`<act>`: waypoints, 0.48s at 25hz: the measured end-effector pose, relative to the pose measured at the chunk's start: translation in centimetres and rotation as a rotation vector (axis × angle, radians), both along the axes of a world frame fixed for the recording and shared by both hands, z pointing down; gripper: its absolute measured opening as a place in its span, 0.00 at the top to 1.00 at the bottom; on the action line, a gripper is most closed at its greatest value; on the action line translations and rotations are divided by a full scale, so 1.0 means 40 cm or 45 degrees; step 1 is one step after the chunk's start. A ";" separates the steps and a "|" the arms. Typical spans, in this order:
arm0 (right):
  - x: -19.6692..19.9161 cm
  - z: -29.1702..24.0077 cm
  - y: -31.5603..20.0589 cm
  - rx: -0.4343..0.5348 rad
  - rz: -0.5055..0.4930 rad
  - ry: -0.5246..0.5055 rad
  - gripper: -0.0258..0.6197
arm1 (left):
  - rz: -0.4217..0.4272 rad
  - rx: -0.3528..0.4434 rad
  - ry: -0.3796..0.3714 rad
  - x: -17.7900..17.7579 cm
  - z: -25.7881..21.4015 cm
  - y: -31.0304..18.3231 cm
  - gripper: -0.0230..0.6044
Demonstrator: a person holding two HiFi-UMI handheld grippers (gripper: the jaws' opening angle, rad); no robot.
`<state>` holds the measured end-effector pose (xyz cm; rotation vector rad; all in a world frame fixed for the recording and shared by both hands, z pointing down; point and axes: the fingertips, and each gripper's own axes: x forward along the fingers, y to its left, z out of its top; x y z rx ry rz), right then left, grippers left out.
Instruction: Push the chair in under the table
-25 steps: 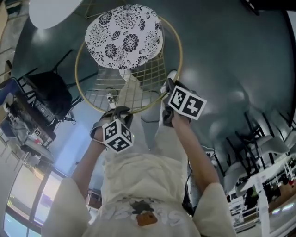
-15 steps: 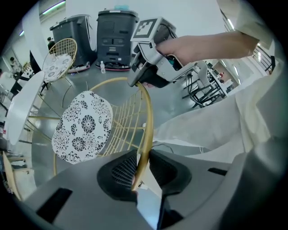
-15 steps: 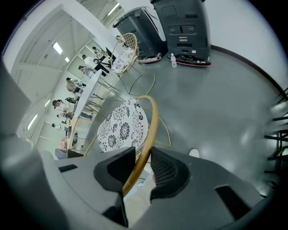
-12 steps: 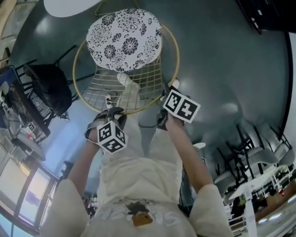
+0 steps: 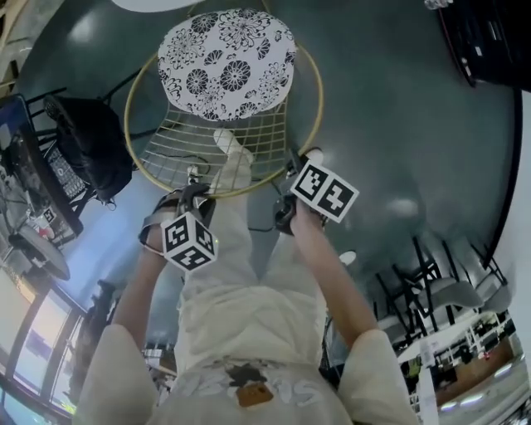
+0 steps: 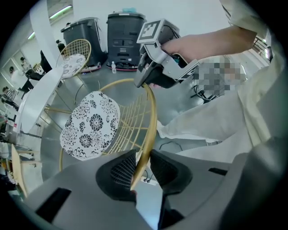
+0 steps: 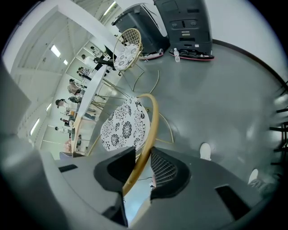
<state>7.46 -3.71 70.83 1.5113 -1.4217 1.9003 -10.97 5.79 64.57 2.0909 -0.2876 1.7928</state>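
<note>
Both grippers straddle the chair's gold back rim (image 5: 319, 91). My left gripper (image 6: 143, 168) has just been opening, rim loose between its pads. My right gripper (image 7: 143, 168) stands parted around the rim, not clamped. The chair (image 5: 226, 108) sits on the grey floor (image 5: 390, 124), patterned cushion (image 5: 226, 62) toward the white table (image 5: 153, 3), whose edge shows just beyond. My shoe (image 5: 232, 148) lies beneath the wire back, a black bundle (image 5: 87, 145) stands near on the left, and black-framed chairs (image 5: 431, 282) are well apart on the right.

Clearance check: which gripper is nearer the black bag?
Left. The left gripper, jaws just opening around the chair rim, sits toward the black bag; the right gripper straddles the rim farther from it.
</note>
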 end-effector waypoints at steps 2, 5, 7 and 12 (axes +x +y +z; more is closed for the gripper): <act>0.000 0.006 0.000 0.003 -0.006 -0.009 0.80 | -0.011 0.006 -0.002 0.002 0.007 0.001 0.81; 0.001 0.011 0.001 0.006 -0.006 -0.022 0.80 | -0.024 0.027 0.003 0.005 0.010 0.005 0.81; 0.004 0.010 -0.005 0.010 0.001 -0.025 0.80 | -0.030 0.039 0.002 0.008 0.009 -0.001 0.81; 0.005 0.011 -0.002 0.020 0.020 -0.036 0.80 | -0.046 0.069 0.002 0.007 0.008 0.000 0.80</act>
